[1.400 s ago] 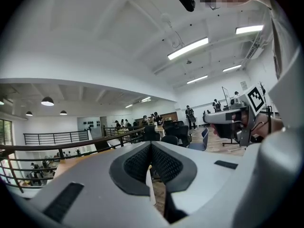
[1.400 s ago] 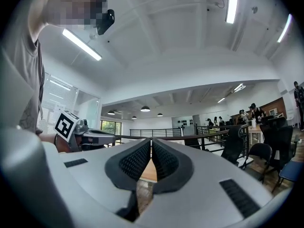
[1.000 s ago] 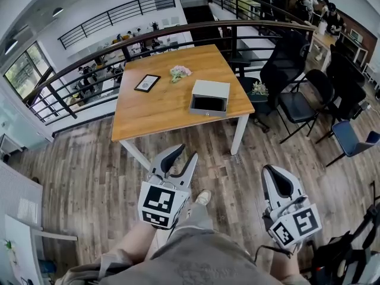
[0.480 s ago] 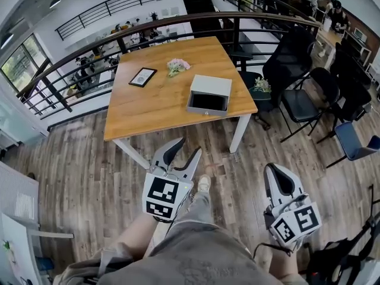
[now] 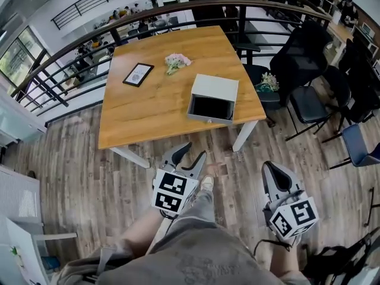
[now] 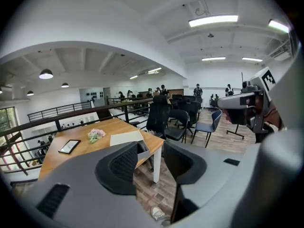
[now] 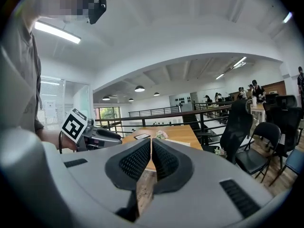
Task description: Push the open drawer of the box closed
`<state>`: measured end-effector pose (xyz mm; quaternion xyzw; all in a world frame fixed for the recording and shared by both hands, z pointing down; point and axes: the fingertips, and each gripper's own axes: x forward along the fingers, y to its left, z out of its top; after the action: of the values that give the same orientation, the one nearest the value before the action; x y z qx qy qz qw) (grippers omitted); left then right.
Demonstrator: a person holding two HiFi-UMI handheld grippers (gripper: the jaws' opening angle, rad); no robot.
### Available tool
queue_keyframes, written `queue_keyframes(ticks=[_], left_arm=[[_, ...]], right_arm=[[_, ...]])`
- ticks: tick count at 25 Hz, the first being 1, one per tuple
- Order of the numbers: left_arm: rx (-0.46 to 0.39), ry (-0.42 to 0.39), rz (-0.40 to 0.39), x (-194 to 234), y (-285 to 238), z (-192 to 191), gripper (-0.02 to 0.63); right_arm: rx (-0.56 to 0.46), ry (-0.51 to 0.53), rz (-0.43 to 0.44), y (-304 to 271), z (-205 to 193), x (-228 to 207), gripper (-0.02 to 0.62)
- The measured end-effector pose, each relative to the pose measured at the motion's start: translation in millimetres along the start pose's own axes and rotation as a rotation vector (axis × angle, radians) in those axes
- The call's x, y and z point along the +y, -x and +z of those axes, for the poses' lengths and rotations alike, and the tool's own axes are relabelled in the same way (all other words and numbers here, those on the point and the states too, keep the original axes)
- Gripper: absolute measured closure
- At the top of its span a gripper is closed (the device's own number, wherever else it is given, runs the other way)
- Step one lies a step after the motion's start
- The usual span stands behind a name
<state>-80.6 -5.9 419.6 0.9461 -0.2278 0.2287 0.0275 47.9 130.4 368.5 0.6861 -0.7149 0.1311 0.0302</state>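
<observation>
Stands on a plank floor (image 5: 77,177) short of a wooden table (image 5: 148,108), a gripper in each hand, both low over the floor and well apart from the table.

Holds the left gripper (image 5: 196,150) pointing toward the table's near edge. Jaws wide apart, having just been opening; nothing between them but floor and a table leg far behind, as seen in the left gripper view. A shoe (image 5: 206,183) just beside it in the head view.

Holds the right gripper (image 5: 272,170) farther right, over bare floor. Jaws closed, pads meeting, nothing caught between them, as seen in the right gripper view.

On the table's right front part, a grey box (image 5: 215,89), close to the near edge and turned slightly askew. Drawer (image 5: 208,108) pulled out toward the person, dark inside, with its front near the table edge. Touched by neither gripper.

Farther back on the table, a dark frame (image 5: 138,75) lying flat to the left and a small bunch of flowers (image 5: 177,60) near the middle, both apart from the box.

Right of the table, black chairs (image 5: 306,100). Behind it, a dark railing (image 5: 178,13) curving across the head view.
</observation>
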Motion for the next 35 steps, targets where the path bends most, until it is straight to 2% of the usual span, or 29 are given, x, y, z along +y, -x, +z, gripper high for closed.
queue_keyframes(ticks=[7, 16, 21, 26, 35], left_arm=[[0.132, 0.071, -0.059, 40, -89, -27, 0.417], [0.336, 0.109, -0.108, 95, -189, -98, 0.417], [0.435, 0.145, -0.161, 103, -219, -136, 0.417], [0.483, 0.178, -0.186, 100, -236, -153, 0.417], [0.568, 0.231, -0.187, 92, -269, -186, 0.419]], right_arm=[[0.096, -0.044, -0.008, -85, -4, -40, 0.558], [0.238, -0.078, -0.047, -180, -27, -74, 0.558], [0.305, -0.093, -0.071, -216, -44, -88, 0.558], [0.363, -0.093, -0.066, -237, -50, -94, 0.558], [0.386, -0.082, -0.022, -262, -52, -111, 0.558]])
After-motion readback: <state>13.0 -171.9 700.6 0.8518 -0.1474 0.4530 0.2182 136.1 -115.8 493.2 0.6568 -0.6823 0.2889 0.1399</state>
